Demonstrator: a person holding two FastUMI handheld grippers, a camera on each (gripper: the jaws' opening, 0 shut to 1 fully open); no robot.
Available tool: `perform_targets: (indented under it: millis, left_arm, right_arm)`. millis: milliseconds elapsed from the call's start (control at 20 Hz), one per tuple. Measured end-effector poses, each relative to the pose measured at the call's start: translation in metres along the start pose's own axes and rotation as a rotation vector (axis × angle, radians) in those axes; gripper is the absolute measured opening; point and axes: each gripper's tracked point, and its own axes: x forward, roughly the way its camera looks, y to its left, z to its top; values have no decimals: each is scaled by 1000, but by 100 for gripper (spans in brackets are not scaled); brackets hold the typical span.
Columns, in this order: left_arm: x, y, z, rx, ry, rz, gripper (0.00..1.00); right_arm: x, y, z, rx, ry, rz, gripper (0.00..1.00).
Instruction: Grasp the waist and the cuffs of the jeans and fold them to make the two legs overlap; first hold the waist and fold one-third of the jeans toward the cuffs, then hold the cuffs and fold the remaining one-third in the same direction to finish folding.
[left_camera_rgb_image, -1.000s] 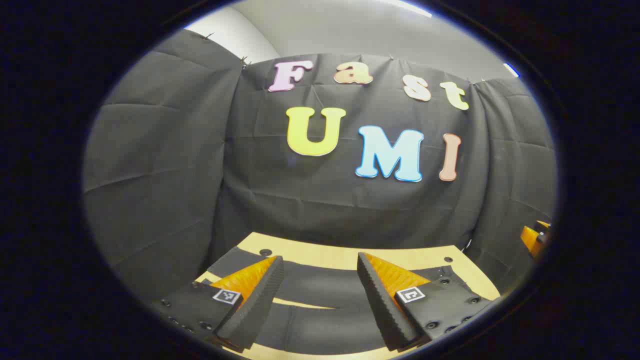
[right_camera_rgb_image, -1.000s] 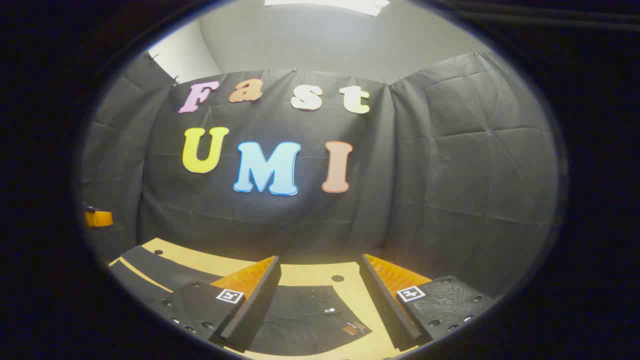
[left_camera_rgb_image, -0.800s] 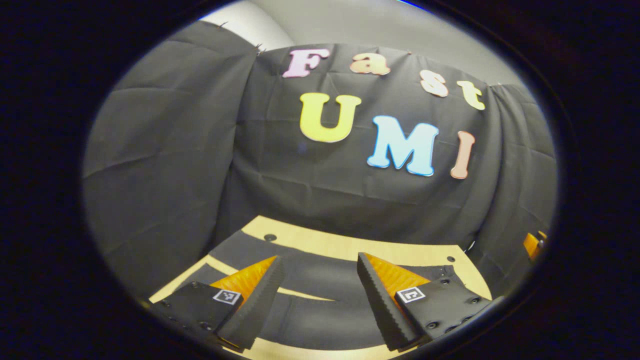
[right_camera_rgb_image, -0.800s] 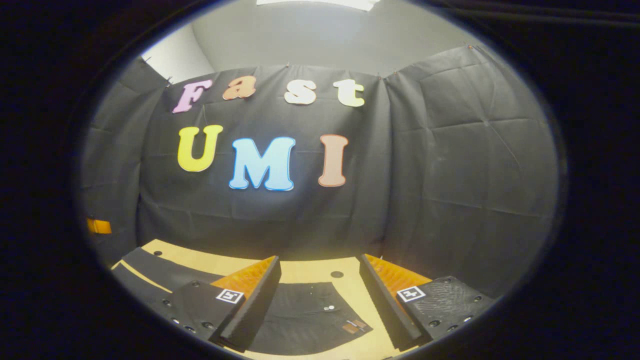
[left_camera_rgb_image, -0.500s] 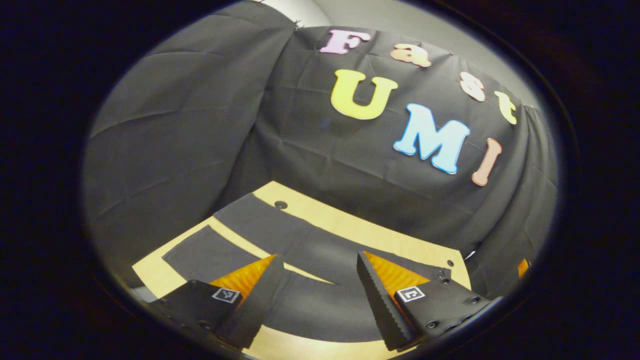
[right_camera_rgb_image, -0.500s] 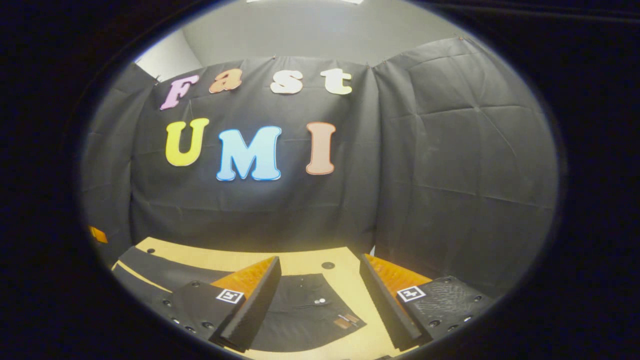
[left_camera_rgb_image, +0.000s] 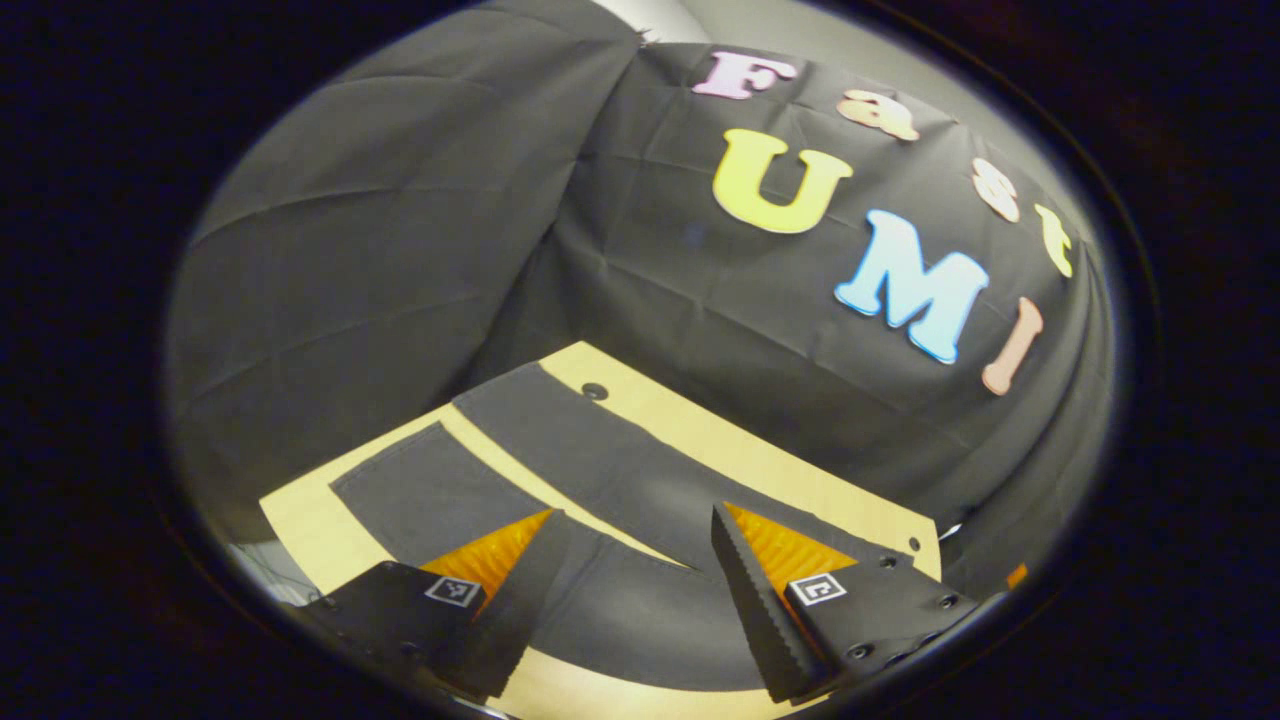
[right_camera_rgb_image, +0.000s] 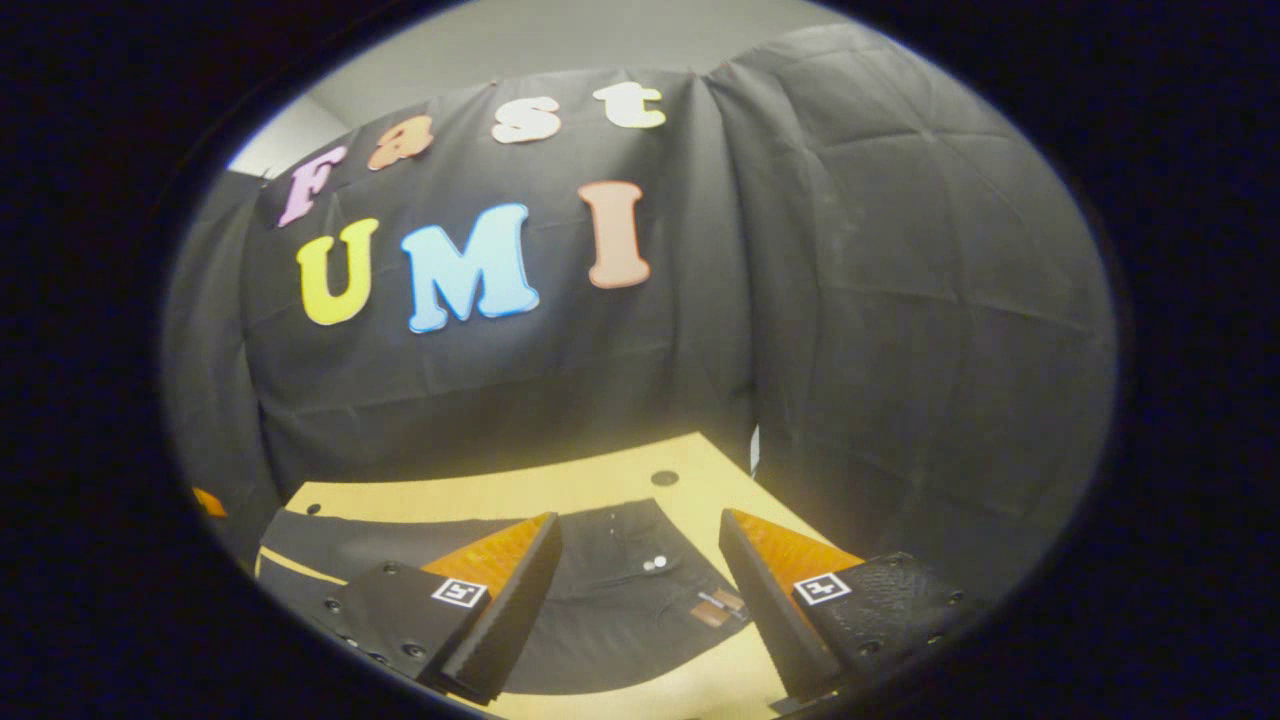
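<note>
- jeans (left_camera_rgb_image: 600, 480) lie flat on the table (left_camera_rgb_image: 740, 455), legs spread apart ahead of the left gripper (left_camera_rgb_image: 640, 580), its jaws wide and empty.
- right gripper (right_camera_rgb_image: 640, 590), likewise wide and empty, hovers with the waist (right_camera_rgb_image: 640, 580) between and beyond its fingers.

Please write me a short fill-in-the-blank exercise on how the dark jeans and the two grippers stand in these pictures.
1. The dark jeans lie flat on a light ____ table.
2. Both the left gripper and the right gripper have their jaws ____.
3. In the left gripper view, the two legs lie ____, with a strip of table between them.
4. The small round button at the jeans' ____ lies between the right gripper's fingers.

Missing words: wooden; open; apart; waist
</note>
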Motion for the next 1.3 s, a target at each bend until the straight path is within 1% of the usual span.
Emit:
perform_targets:
  millis: [100,200,250,400,500,550,600,650,700,850,900,950,1000,1050,1100,1150,1200,1250,1300]
  left_arm:
    - [17,45,1,-66,18,60,96]
    - [34,100,3,-132,47,138,96]
    - [41,128,3,-168,66,174,96]
    - [66,202,-12,-280,150,267,96]
    - [75,243,-33,-374,249,321,96]
    - [79,262,-41,-423,283,330,98]
    - [85,280,-47,-463,307,341,98]
    - [87,300,-54,-492,327,366,100]
    - [88,319,-57,-514,346,402,98]
    - [88,372,-58,-578,363,503,98]
    - [89,386,-57,-598,367,533,94]
    - [88,398,-55,-621,369,553,98]
    - [93,408,-52,-645,366,561,98]
    - [94,421,-52,-659,363,573,98]
    - [94,434,-52,-660,371,603,98]
    - [90,439,-56,-662,396,638,98]
    - [92,441,-55,-650,399,650,97]
    - [100,442,-53,-630,397,661,93]
    - [104,441,-51,-610,410,685,94]
  right_arm:
    - [15,-21,-38,103,150,-58,97]
    - [34,-42,-83,233,326,-125,95]
    - [41,-47,-100,311,393,-148,95]
    - [75,-56,-128,532,491,-207,97]
    - [83,-62,-152,643,570,-260,96]
    - [87,-63,-167,665,615,-289,97]
    - [91,-67,-177,663,658,-326,97]
    - [94,-70,-185,643,687,-357,97]
    - [98,-74,-191,625,707,-386,97]
    - [113,-69,-199,644,736,-413,96]
    - [115,-68,-206,651,768,-426,97]
    - [111,-67,-207,652,813,-447,97]
    - [120,-67,-207,655,800,-470,97]
    - [118,-63,-206,662,818,-473,96]
    - [119,-66,-206,656,818,-490,97]
    - [119,-64,-208,660,835,-498,98]
    - [119,-65,-207,659,836,-506,98]
    - [119,-64,-209,660,842,-509,98]
    - [120,-65,-208,656,844,-514,98]
